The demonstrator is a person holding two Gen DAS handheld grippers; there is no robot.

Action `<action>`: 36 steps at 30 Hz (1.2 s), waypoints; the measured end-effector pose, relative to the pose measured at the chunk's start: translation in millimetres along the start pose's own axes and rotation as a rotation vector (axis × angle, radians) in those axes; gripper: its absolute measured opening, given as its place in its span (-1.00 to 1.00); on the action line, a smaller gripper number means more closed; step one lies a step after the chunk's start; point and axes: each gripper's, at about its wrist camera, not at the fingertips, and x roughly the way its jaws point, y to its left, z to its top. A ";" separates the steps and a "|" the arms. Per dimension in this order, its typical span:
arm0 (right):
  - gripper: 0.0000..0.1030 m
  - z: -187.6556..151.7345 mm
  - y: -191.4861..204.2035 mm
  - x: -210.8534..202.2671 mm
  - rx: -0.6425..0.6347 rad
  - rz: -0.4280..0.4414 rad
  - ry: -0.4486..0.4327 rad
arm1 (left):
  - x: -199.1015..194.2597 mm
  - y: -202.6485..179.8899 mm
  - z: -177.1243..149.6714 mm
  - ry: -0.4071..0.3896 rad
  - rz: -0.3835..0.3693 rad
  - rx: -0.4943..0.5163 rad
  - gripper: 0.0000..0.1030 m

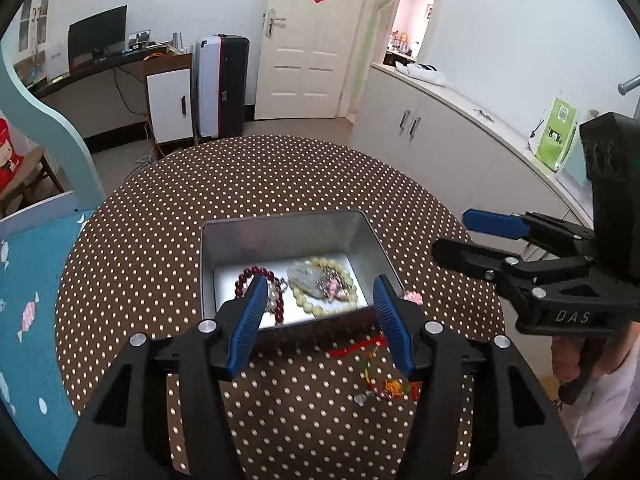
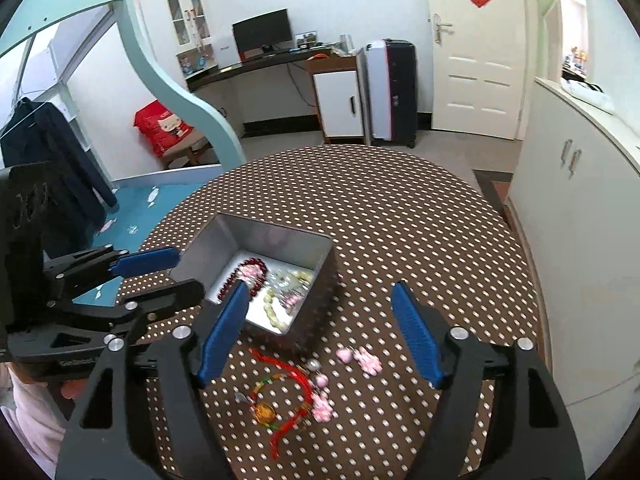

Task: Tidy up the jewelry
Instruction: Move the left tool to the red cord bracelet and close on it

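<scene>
on the polka-dot worktop (image 2: 400, 240) my metal tin (image 2: 280, 280) already holds bead bracelets; both my left fingers (image 1: 320, 320) and right fingers (image 2: 320, 336) gape, released. the red cord bracelet (image 2: 292, 400) outside looks light, limp; i'd pinch its cord

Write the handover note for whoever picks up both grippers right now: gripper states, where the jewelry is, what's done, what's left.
Left gripper: open, empty, over the near edge of the metal tin.
Right gripper: open, empty, above the loose pieces.
Done: dark red bead bracelet and pale yellow bead bracelet lie in the tin.
Left: red cord bracelet and pink charms on the dotted tablecloth, in front of the tin.
</scene>
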 end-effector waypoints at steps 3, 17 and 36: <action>0.52 -9.8 -6.3 -7.0 0.018 -0.030 -0.004 | -4.6 -12.1 -7.6 0.002 -0.030 0.009 0.10; 0.62 -64.9 -38.9 11.9 0.131 -0.069 0.122 | 57.4 -53.1 -49.4 0.190 -0.048 0.076 0.06; 0.62 -75.4 -23.9 26.0 0.099 -0.028 0.156 | 84.3 -50.0 -60.4 0.213 0.003 0.072 -0.96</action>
